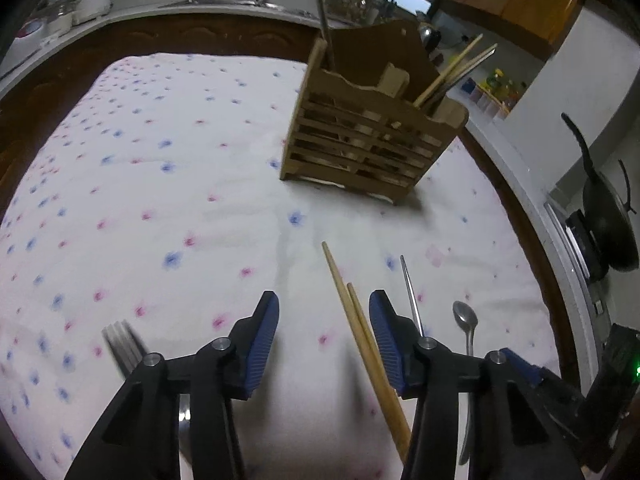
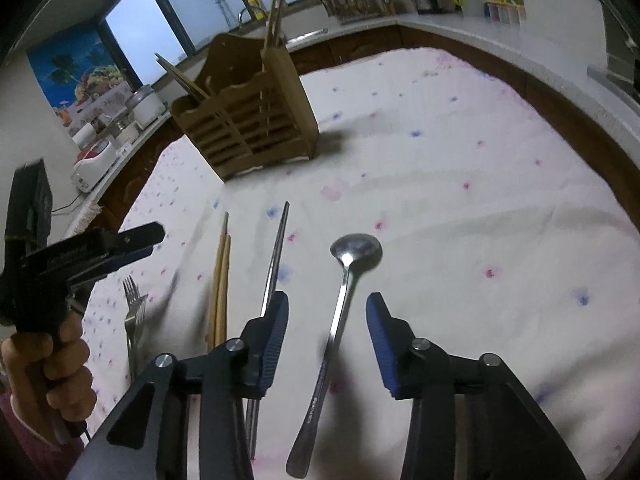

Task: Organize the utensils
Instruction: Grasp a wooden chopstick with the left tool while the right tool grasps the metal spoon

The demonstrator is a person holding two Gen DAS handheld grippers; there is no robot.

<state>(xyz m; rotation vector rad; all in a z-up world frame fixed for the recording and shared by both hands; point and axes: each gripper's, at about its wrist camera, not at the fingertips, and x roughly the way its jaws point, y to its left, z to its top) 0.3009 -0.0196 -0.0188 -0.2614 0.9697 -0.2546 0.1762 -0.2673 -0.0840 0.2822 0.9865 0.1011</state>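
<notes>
Both the left gripper (image 1: 324, 330) and right gripper (image 2: 327, 330) hung with jaws spread, holding nothing, while the wooden chopsticks (image 1: 362, 344), spoon (image 2: 340, 304) and fork (image 2: 134, 316) lay on the flowered cloth (image 2: 460, 200) near the wooden holder (image 1: 368, 128).

A: The fork (image 1: 124, 344) left of the left tongs (image 1: 324, 344) is blurred, its handle hidden under their black frame.

B: By the right tongs (image 2: 327, 334), the spoon (image 2: 340, 308) handle blurs between the fingers, and the metal chopsticks (image 2: 274, 264) vanish behind the left finger (image 2: 276, 332).

A: What fills the wooden holder (image 1: 360, 128) is hard to tell.
</notes>
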